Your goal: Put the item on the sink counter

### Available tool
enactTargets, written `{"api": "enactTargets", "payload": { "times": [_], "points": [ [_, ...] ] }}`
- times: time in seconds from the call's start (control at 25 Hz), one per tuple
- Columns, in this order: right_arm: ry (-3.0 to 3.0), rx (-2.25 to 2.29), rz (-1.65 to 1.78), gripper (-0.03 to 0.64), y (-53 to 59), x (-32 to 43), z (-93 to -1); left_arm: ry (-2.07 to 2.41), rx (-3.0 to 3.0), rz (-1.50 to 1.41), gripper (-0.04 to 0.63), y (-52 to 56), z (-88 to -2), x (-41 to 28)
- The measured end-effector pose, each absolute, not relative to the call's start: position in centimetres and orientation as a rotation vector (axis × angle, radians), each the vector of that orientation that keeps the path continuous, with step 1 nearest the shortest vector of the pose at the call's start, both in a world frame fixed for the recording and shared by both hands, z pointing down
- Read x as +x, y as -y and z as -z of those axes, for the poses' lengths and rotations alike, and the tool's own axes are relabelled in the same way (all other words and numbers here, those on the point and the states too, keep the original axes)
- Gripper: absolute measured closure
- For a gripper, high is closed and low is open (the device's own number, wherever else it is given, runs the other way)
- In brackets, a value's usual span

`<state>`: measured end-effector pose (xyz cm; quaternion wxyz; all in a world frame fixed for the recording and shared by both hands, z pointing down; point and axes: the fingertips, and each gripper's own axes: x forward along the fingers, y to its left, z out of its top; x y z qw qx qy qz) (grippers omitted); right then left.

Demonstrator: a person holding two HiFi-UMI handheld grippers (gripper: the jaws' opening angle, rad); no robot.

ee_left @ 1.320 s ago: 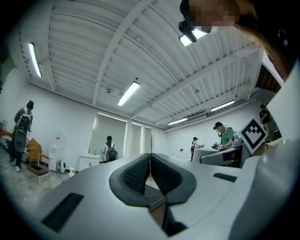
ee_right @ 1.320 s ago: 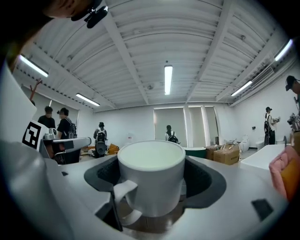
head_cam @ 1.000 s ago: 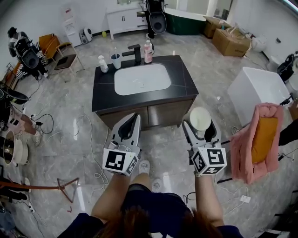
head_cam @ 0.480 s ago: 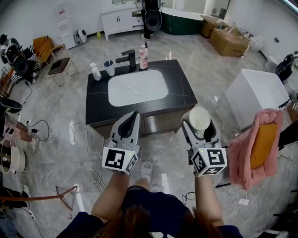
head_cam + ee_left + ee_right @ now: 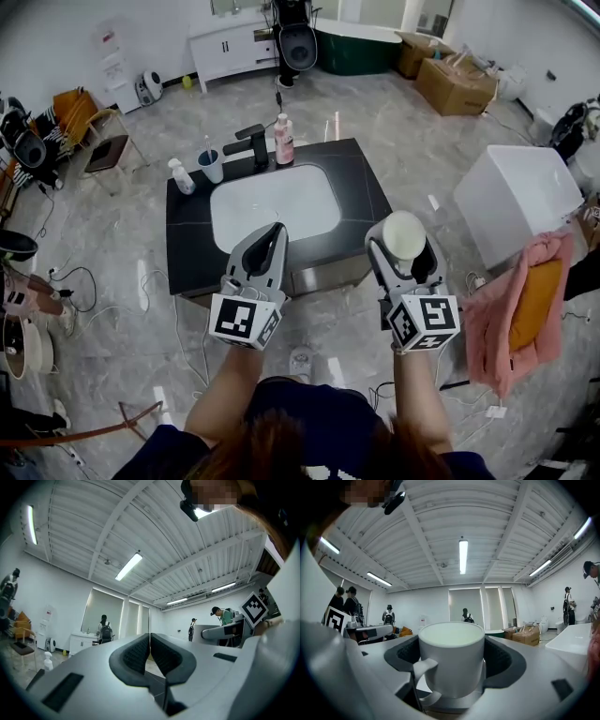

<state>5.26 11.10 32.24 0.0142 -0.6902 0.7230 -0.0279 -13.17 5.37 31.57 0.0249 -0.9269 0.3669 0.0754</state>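
A: Where's the mug?
B: White glazed ceramic mug (image 5: 451, 660), pinched in the right hand-held gripper (image 5: 403, 251), near the black sink worktop (image 5: 187, 239), not on it. Left hand-held gripper (image 5: 150, 644) pressed together, empty.
A: Handling?
B: Probably stiff, slick, breakable; hold its walls.

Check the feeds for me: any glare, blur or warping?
Head view: sharp, fisheye bowing the room's edges, sheen on the floor. Right gripper view: mug crisp in the right claw, corners black, ceiling tube blown out. Left gripper view: shut left claw slightly soft.

The right gripper (image 5: 451, 660) fingers (image 5: 506, 660) clamp a white mug (image 5: 451, 660).
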Motion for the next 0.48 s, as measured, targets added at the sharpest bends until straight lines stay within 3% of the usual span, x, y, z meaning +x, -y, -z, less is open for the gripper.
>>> {"api": "enactTargets", "payload": {
  "times": [0.48],
  "points": [
    [-2.230, -2.171, 0.124, 0.195, -4.0, 7.0, -33.5, -1.121, -2.900, -0.202, 0.572, 2.0, -33.4, -11.9]
  ]
}}
